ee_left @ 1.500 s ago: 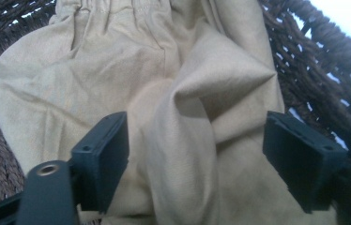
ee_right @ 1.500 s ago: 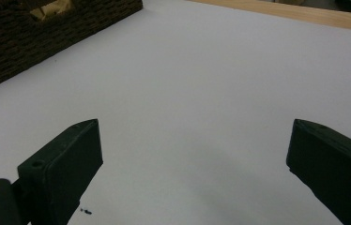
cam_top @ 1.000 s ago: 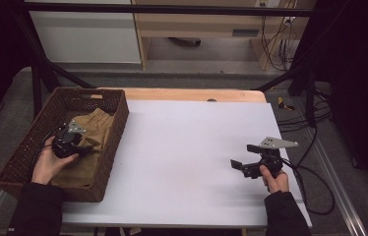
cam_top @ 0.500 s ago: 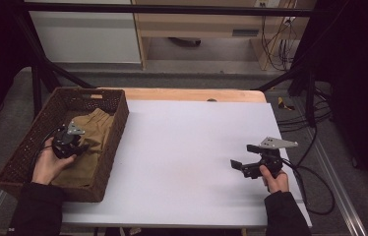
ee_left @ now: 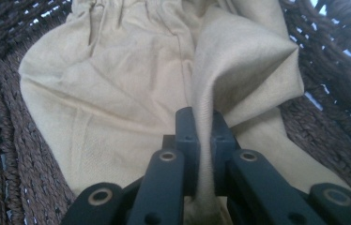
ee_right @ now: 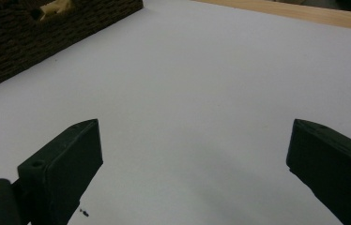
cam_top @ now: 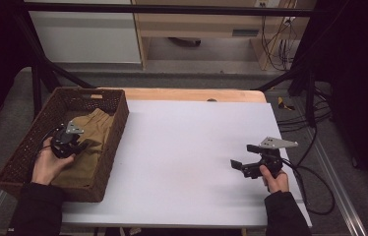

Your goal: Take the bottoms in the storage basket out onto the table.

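Note:
A tan cloth (cam_top: 93, 135) lies crumpled in the dark wicker basket (cam_top: 29, 142) at the table's left. My left gripper (cam_top: 74, 145) is down in the basket and its jaws have just been closing. In the left gripper view they are shut on a raised fold of the tan cloth (ee_left: 239, 75), which stands up between the left gripper's (ee_left: 203, 129) pads. My right gripper (cam_top: 238, 156) hovers low over the white tabletop (cam_top: 187, 147) at the right, held in a hand. Its jaws stand wide apart in the right gripper view (ee_right: 194, 150) with nothing between them.
A strip of bare wood (cam_top: 192, 94) runs along the table's far edge. Black cables (cam_top: 310, 172) trail off the right side. The basket's wall (ee_right: 47, 28) shows far off in the right gripper view. A shelf unit and floor lie beyond the table.
The left gripper has closed on the cloth in the basket while staying in place. The right hand and its gripper have not moved.

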A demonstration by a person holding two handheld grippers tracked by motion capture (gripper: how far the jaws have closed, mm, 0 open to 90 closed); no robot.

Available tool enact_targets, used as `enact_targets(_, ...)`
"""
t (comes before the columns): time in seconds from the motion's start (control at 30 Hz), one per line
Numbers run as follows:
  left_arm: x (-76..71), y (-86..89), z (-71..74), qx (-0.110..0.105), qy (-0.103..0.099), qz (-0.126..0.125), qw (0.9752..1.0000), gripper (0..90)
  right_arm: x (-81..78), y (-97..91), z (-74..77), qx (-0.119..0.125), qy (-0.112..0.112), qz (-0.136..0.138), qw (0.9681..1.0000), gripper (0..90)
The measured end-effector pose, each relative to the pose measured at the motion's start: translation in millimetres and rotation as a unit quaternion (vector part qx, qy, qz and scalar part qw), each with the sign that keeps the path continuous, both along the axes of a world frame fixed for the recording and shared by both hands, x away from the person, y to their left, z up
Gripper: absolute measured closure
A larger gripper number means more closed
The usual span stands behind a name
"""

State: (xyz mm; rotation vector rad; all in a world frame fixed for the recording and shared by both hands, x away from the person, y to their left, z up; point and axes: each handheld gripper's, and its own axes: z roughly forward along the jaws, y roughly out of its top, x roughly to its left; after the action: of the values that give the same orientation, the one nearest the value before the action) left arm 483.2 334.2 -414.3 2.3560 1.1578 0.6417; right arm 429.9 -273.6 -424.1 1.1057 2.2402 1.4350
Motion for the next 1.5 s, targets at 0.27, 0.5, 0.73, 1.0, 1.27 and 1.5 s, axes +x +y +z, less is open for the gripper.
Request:
enact_targets(0.27, -1.5, 1.3, 5.4, -0.018, -0.008, 0.008, 0.9998, 86.1, 0.1, -0.2, 0.1, 0.001, -0.001, 0.0, 1.0, 4.5)
enact_targets(0.5, -2.8, 3.0, 10.7, -0.028, -0.017, 0.007, 0.9994, 86.1, 0.3, 0.0, -0.1, -0.002, 0.001, 0.001, 1.0, 4.5)
enact_targets(0.73, -4.7, 5.2, 19.1, -0.039, -0.028, 0.012, 0.9988, 86.5, 0.1, 0.0, 0.0, 0.0, 0.0, 0.0, 1.0, 4.6)
enact_targets(1.0, -6.0, 10.6, 28.0, -0.064, -0.026, 0.014, 0.9975, 86.8, 0.1, 0.0, 0.1, 0.0, 0.0, 0.0, 1.0, 4.6)
enact_targets(1.27, -9.0, 13.9, 35.1, -0.071, -0.039, 0.014, 0.9967, 86.8, 0.0, -0.2, 0.3, 0.0, -0.001, 0.0, 1.0, 4.5)
enact_targets(1.5, -11.4, 16.1, 41.0, -0.079, -0.044, 0.017, 0.9958, 86.8, -0.1, -0.2, 0.4, 0.001, -0.001, 0.0, 1.0, 4.5)
